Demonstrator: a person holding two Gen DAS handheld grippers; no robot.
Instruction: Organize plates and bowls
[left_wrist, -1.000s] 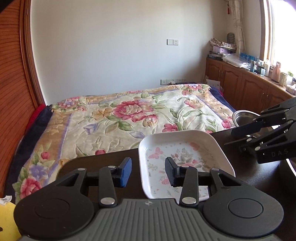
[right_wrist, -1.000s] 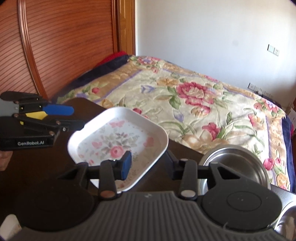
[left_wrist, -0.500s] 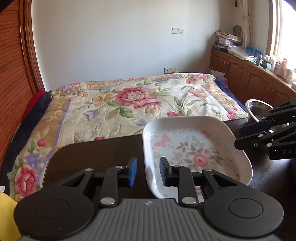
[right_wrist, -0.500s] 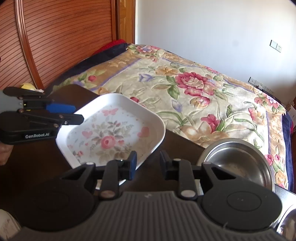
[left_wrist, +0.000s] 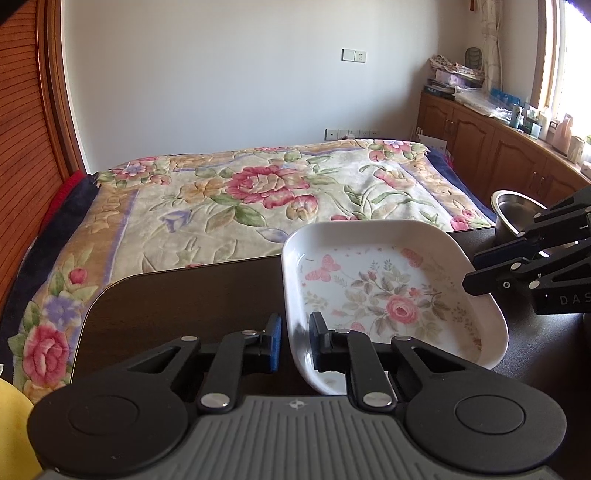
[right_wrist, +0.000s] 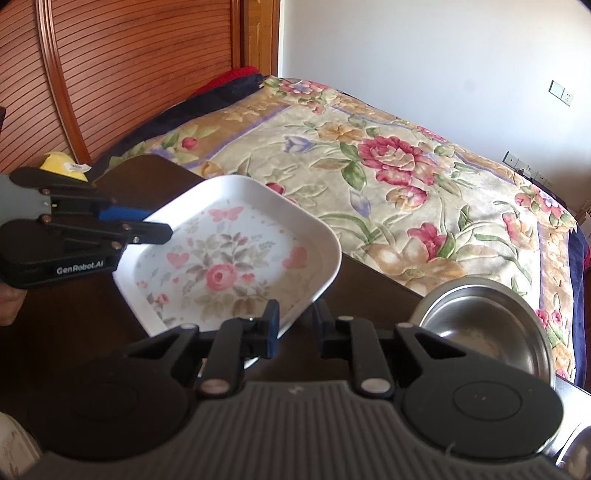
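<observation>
A white square plate (left_wrist: 388, 295) with a rose print is tilted just above the dark table (left_wrist: 184, 295). My left gripper (left_wrist: 295, 343) is shut on its left rim, one finger outside and one inside. My right gripper (right_wrist: 297, 325) is shut on the opposite rim of the plate (right_wrist: 229, 266). Each gripper shows in the other's view: the right gripper (left_wrist: 480, 269) at the plate's far side, the left gripper (right_wrist: 147, 225) at its left edge. A steel bowl (right_wrist: 487, 317) stands on the table to the right of the plate, also seen as the steel bowl (left_wrist: 513, 210).
A bed with a floral blanket (left_wrist: 258, 192) lies right behind the table's far edge. Wooden cabinets (left_wrist: 498, 155) line the right wall under a window. A yellow object (right_wrist: 61, 162) sits past the table's left corner. A shiny rim (right_wrist: 580, 450) shows at the bottom right.
Both grippers' fingers have closed in from wide apart onto the plate's rims. The plate has shifted and tipped up off the table.
</observation>
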